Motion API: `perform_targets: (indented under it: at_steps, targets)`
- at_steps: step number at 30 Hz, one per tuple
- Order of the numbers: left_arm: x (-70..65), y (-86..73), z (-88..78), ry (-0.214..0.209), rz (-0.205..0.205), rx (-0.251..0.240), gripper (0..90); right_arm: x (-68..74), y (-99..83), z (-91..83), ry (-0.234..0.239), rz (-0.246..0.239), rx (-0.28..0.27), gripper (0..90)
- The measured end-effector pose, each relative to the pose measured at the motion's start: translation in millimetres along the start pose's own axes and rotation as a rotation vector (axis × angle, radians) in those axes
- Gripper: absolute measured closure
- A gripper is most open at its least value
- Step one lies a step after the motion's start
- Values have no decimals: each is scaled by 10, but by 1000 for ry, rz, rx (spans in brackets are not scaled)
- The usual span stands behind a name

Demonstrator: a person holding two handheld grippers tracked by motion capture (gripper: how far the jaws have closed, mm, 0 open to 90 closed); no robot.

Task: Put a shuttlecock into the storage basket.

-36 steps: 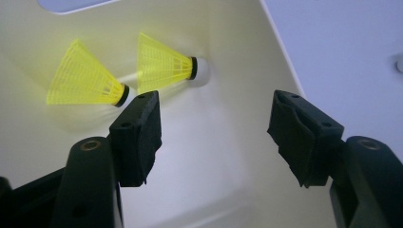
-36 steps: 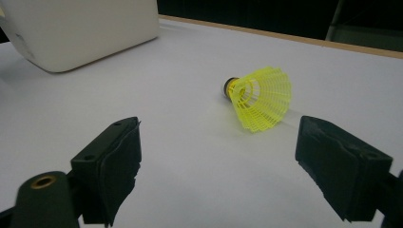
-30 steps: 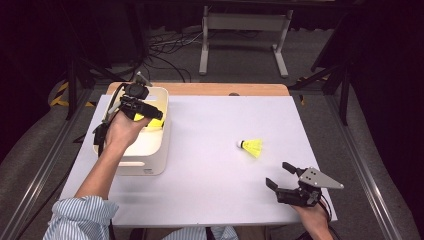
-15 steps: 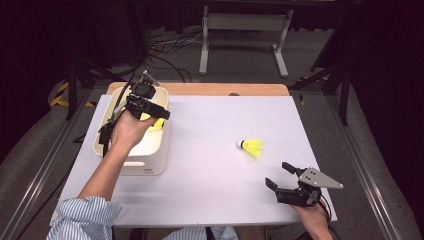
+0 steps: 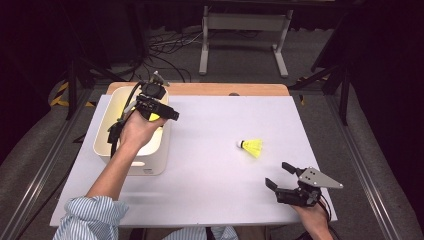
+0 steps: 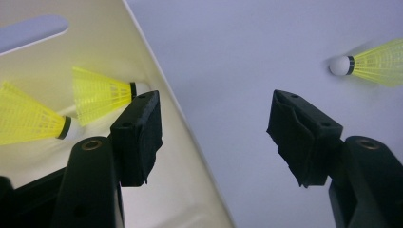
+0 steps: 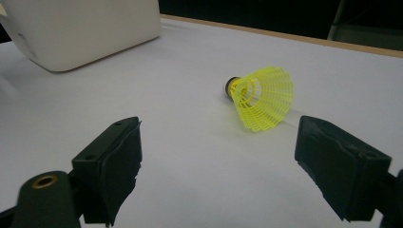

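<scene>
No text, label, brand, number or sign can be read anywhere. A small dark mark sits low on the near side of the bin [image 5: 148,171], too small to make out.

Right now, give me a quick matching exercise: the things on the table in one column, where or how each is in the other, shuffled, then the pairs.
Things:
1. two shuttlecocks
2. lone shuttlecock
3. left gripper
4. right gripper

Places and states:
A. open, over the bin's right rim
B. lying inside the white bin
C. open, low at the table's near right corner
D. on the bare table, right of centre

Pairs: 1-B, 2-D, 3-A, 4-C
</scene>
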State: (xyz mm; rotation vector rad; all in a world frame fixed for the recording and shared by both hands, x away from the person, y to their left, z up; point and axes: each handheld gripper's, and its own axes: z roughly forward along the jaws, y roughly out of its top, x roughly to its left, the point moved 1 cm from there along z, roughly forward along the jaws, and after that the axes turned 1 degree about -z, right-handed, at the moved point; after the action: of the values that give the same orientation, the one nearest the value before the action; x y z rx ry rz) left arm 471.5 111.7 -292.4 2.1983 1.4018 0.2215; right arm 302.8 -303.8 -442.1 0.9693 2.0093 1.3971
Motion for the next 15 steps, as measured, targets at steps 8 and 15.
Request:
perform_targets:
  at_steps: [8, 15]
  targets:
    - [-132, 12, 80, -23, 15, 10, 364, 1, 0, 1, 1, 1, 0, 165]
    - [-235, 27, 154, -39, 32, 12, 362, 1, 1, -3, 2, 2, -3, 165]
